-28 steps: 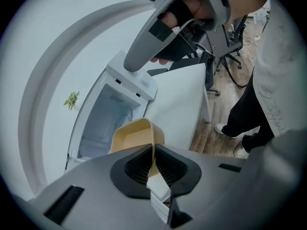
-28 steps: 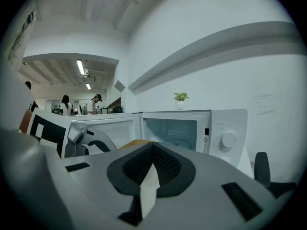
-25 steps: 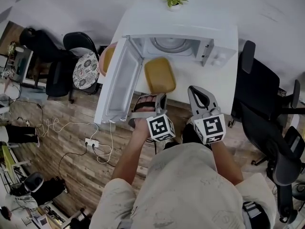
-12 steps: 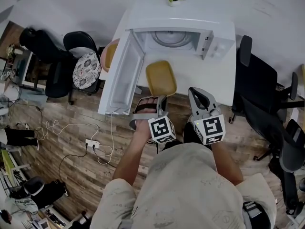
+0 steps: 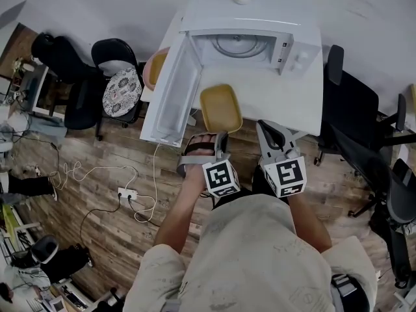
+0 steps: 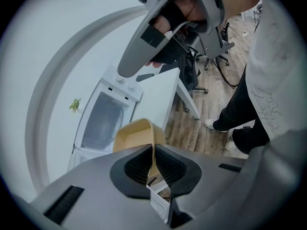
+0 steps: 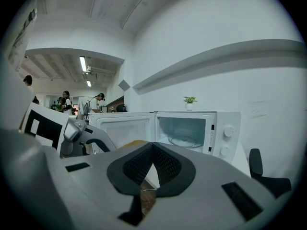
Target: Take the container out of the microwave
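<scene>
a white table (image 5: 296, 103) carries a white microwave (image 5: 260, 12), whose open door (image 5: 174, 93) hangs past the table's left edge. the table stands on a wooden floor (image 5: 97, 220), where a power strip (image 5: 125, 192) lies.

Seen from above, the container's (image 5: 221, 107) near edge slips under the left gripper (image 5: 218, 136), so the grip on it is hidden there. In the left gripper view, that gripper's own body covers the container's lower part. In the right gripper view, the right gripper (image 7: 152, 163) blocks all but a yellow sliver of it. The open microwave door (image 5: 174, 93) hides part of a pinkish seat (image 5: 153, 70) on the far left. A black chair (image 5: 398, 203) on the right is cut off by the picture's edge. The people (image 7: 64, 99) far off to the left are too small to make out, and so are the markings on the microwave's dials (image 7: 229, 132).
</scene>
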Demonstrator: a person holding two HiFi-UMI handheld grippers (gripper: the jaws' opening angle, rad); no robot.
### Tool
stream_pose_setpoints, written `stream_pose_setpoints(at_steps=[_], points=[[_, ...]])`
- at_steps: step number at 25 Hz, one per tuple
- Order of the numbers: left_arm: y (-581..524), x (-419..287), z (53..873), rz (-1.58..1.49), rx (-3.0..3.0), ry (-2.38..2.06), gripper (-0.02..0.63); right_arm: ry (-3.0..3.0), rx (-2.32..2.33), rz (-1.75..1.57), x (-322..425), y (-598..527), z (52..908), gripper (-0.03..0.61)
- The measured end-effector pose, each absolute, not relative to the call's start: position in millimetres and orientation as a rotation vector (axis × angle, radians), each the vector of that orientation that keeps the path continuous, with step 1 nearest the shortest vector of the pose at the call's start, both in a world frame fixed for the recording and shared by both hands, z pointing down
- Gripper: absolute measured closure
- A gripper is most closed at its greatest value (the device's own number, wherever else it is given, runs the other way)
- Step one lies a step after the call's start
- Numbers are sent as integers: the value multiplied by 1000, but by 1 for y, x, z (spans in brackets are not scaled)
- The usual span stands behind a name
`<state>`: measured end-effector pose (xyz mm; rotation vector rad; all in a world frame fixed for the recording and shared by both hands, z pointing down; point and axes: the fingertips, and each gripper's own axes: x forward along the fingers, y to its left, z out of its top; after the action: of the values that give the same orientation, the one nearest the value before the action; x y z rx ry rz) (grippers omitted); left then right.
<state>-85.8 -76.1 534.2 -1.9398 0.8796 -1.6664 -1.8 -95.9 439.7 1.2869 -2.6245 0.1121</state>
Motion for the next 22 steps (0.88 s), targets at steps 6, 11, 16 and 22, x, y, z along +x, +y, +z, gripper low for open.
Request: stream_pose_setpoints(at_steps=[6,11,16,22], points=[[-58,-91,532,-1666,-1931,857,588,-2617,1315,103,-4,-81,443,563],[-48,-91,531,-1652,-1931,836,588,-2605,1337,92,-5,-74,444,563],[-41,-92,536,-1647,-1944,801,588,-2592,1368,67,-2,-72,445,564],[-36,-89,539,-1640,-1948,775,588,-2546,1445,69,18,-72,445,564]])
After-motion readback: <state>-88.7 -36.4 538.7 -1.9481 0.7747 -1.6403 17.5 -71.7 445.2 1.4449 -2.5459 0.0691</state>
